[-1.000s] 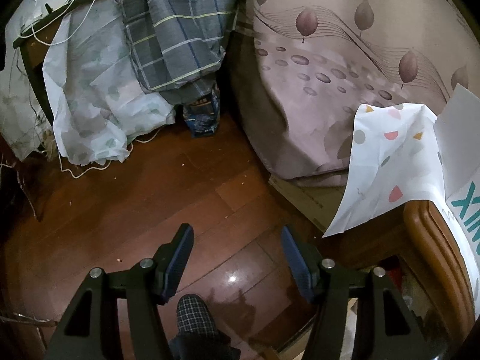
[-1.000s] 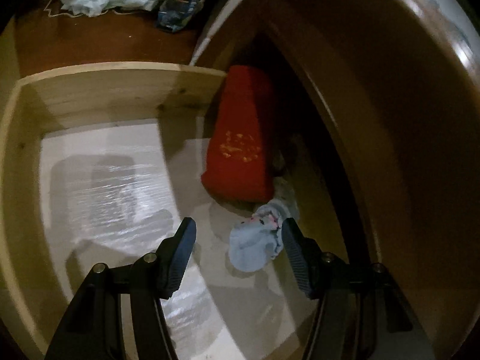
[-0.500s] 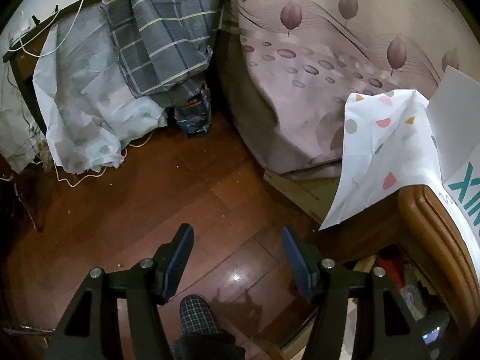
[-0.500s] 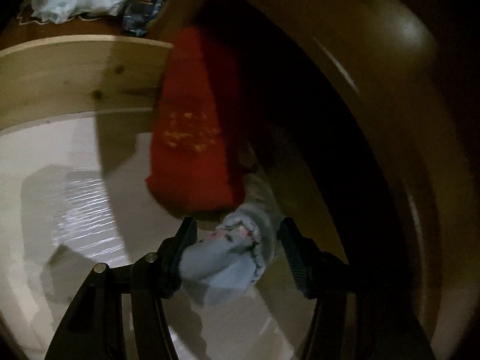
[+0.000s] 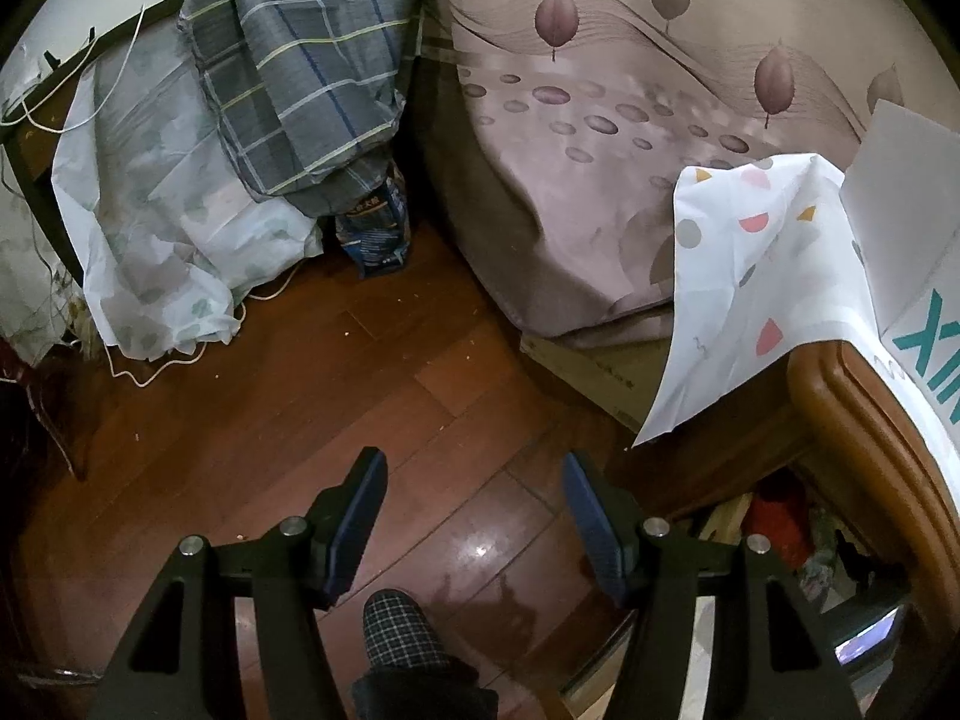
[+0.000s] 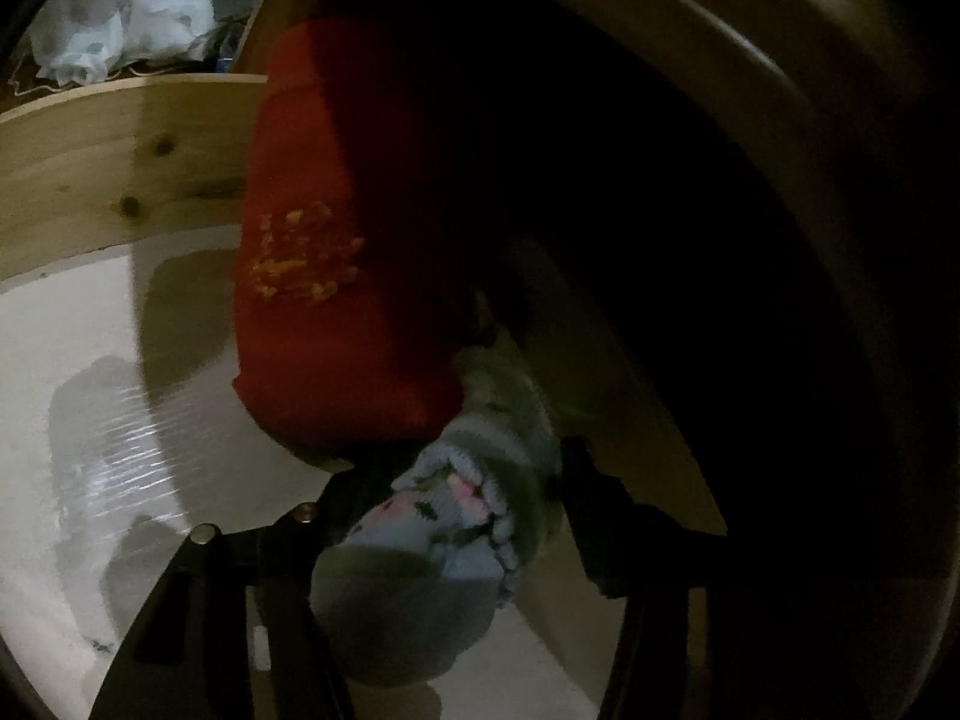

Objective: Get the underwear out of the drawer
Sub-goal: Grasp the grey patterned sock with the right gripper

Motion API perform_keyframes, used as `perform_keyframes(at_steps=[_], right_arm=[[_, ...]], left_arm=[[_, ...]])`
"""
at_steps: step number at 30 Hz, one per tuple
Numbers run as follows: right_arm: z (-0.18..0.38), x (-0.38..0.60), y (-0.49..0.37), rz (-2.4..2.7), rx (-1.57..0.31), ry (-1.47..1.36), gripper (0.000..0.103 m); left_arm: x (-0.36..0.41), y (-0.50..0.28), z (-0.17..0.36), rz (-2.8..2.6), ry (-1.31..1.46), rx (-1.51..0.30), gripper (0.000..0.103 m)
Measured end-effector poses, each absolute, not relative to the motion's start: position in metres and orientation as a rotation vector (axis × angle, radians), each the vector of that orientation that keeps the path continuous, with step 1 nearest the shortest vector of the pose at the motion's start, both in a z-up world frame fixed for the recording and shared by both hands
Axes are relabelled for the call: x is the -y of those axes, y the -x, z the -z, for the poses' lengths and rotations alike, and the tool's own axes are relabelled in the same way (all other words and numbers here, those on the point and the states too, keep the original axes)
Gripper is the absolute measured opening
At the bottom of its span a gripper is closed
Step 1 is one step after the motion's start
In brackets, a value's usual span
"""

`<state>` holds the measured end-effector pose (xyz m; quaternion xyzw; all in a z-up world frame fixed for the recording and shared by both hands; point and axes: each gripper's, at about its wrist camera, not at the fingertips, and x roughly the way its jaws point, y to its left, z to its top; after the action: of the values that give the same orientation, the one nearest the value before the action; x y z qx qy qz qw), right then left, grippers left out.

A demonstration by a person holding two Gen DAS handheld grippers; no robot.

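Observation:
A pale blue knitted underwear piece [image 6: 432, 516] with small pink marks lies on the white liner of the open wooden drawer [image 6: 120, 162], up against a folded red garment [image 6: 324, 276]. My right gripper [image 6: 468, 468] reaches into the drawer. Its jaws are closing, and the pale blue cloth is bunched between them and fills the gap. The cloth hides much of the left finger. Outside the drawer my left gripper [image 5: 474, 480] hangs open over the wooden floor [image 5: 300, 408], with nothing between its fingers.
The dark cabinet frame [image 6: 750, 240] curves close over the drawer's right side. A bed with a mauve leaf-print sheet [image 5: 600, 150], a grey plaid cloth [image 5: 300, 60], white bags and cords stand beyond the floor. A person's checked slipper [image 5: 399, 630] is under the left gripper.
My right gripper has pushed forward and down into the drawer until the pale blue cloth sits between its fingers, and the jaws have narrowed on it. The left gripper stays open and has rolled slightly.

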<state>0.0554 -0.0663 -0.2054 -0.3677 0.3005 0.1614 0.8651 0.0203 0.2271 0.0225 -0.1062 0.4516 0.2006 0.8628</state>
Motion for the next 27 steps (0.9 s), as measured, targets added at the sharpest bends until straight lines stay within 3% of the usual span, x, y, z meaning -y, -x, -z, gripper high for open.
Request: perform_keyframes(at_steps=[6,17,27], right_arm=[[0.206,0.066,-0.059,-0.358,-0.681,0.768,0.029],[0.192,0.073,-0.049,-0.454,-0.903,0.876,0.022],[0.155,0.091,-0.030,-0.518,-1.132,0.743,0.018]], left_arm=[[-0.225,-0.022,-0.021,-0.420,0.214,-0.952,0.063],[-0.215,-0.024,-0.010,-0.422,0.177,-0.982,0.063],[-0.191,-0.030,-0.001,-0.366,0.124,-1.012,0.063]])
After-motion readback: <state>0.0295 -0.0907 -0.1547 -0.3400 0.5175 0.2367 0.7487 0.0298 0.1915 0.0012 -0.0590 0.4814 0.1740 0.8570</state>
